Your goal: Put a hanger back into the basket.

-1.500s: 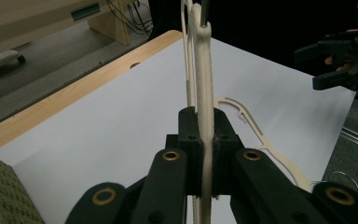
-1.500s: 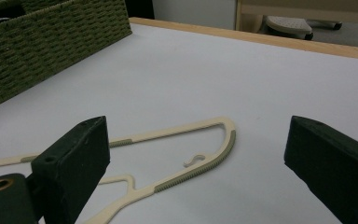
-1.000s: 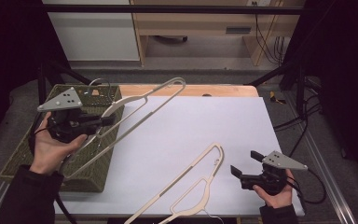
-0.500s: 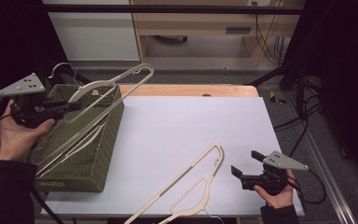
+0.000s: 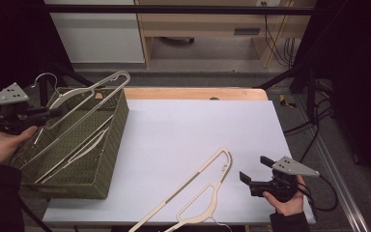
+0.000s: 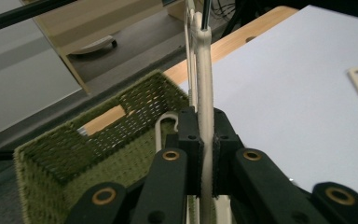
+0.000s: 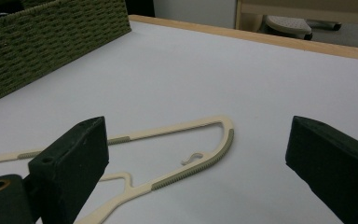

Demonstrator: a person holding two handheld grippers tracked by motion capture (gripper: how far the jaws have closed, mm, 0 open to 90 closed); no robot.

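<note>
My left gripper (image 5: 48,113) is shut on the bar of a cream hanger (image 5: 94,99), which slants over the open top of a green woven basket (image 5: 104,166) at the table's left end. In the left gripper view the pads (image 6: 189,140) clamp that hanger (image 6: 204,70) above the basket (image 6: 74,154). Another cream hanger (image 5: 84,147) lies inside the basket. A further cream hanger (image 5: 193,193) lies flat on the white tabletop near the front edge. My right gripper (image 5: 255,169) stands open just right of it, holding nothing. The right gripper view has the same hanger (image 7: 186,128) lying between and beyond the spread jaws.
The white tabletop (image 5: 198,130) has a wooden strip (image 5: 193,93) along its far edge. Black frame posts and cables (image 5: 314,121) stand off the right side. A wooden bench (image 5: 212,29) sits behind the table. The basket's corner (image 7: 42,42) lies far left of the right gripper.
My left gripper has carried its hanger leftward, from the basket's table side to over the basket's far left. The right gripper and the hanger on the table have stayed put.
</note>
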